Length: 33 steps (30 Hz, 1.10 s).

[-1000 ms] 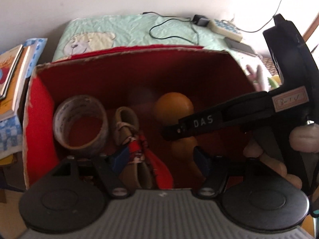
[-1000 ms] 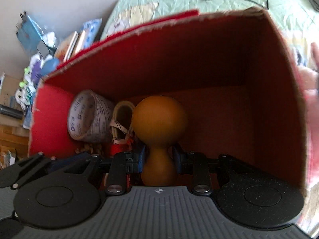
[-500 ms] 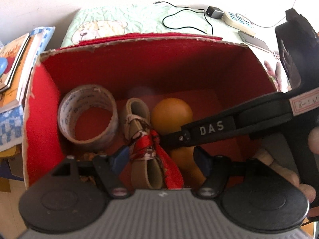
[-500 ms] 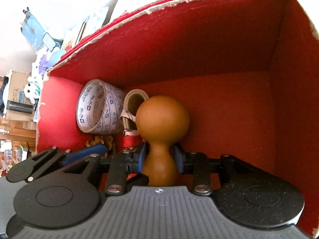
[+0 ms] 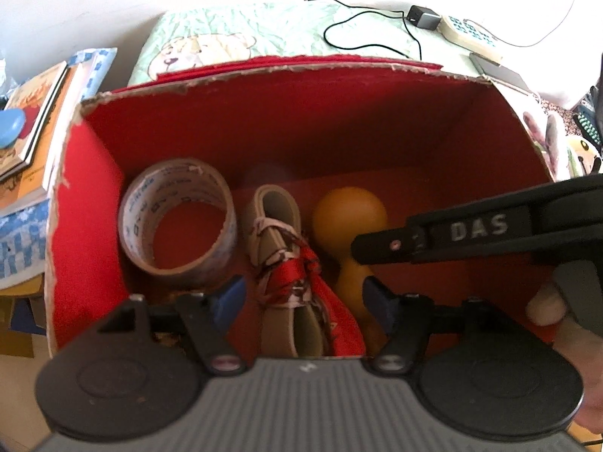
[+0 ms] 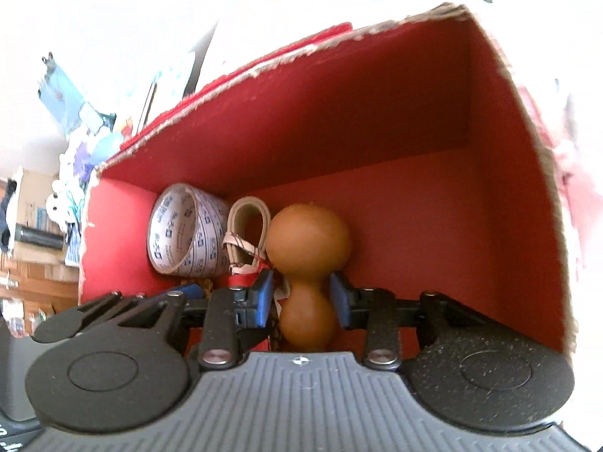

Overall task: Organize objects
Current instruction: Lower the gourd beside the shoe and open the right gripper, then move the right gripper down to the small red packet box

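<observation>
Right gripper (image 6: 301,297) jaws just opening, clear of the gourd (image 6: 307,248) in the red box (image 5: 301,120); left gripper (image 5: 301,297) jaws open, just closing some, over the shoe (image 5: 286,263).

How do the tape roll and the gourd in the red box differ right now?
The tape roll is a hollow printed ring; the gourd is solid, plain brown and two-lobed. The tape roll sits clear of both grippers; the gourd's waist lies between the right gripper's open jaws, which have just been opening. Both rest on the box floor.
</observation>
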Tool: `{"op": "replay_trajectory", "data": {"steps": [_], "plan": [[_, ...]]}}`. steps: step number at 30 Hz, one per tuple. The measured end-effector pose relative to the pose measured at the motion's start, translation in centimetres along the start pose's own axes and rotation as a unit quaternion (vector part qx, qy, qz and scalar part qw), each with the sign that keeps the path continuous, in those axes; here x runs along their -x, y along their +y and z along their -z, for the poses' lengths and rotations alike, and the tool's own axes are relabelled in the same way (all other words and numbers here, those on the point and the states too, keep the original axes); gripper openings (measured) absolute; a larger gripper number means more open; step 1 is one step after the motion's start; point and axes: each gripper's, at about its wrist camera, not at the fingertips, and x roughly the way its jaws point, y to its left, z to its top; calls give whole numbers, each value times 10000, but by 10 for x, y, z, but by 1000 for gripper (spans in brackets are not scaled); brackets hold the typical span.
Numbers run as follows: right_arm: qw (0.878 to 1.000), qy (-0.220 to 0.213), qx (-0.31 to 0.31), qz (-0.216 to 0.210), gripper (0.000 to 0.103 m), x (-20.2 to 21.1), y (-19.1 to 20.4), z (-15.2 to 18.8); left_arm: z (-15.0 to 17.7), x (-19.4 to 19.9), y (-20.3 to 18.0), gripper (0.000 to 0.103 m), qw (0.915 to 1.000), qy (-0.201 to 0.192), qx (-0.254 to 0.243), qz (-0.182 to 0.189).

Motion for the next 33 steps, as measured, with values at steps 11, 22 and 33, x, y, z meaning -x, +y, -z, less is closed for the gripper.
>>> {"op": "replay_trajectory", "data": {"steps": [11,22,33], "plan": [[9924,-1183,341,-17,37,45,5,18,8,33,-9,62,9984,-377,-57,-418],[9846,-1695,411,82,37,50,22,42,18,59,-18,63,9964,-571,-124,-610],[9768,-2039,653,-72,37,82,24,79,39,93,-27,69,9935,-865,-158,-725]]}}
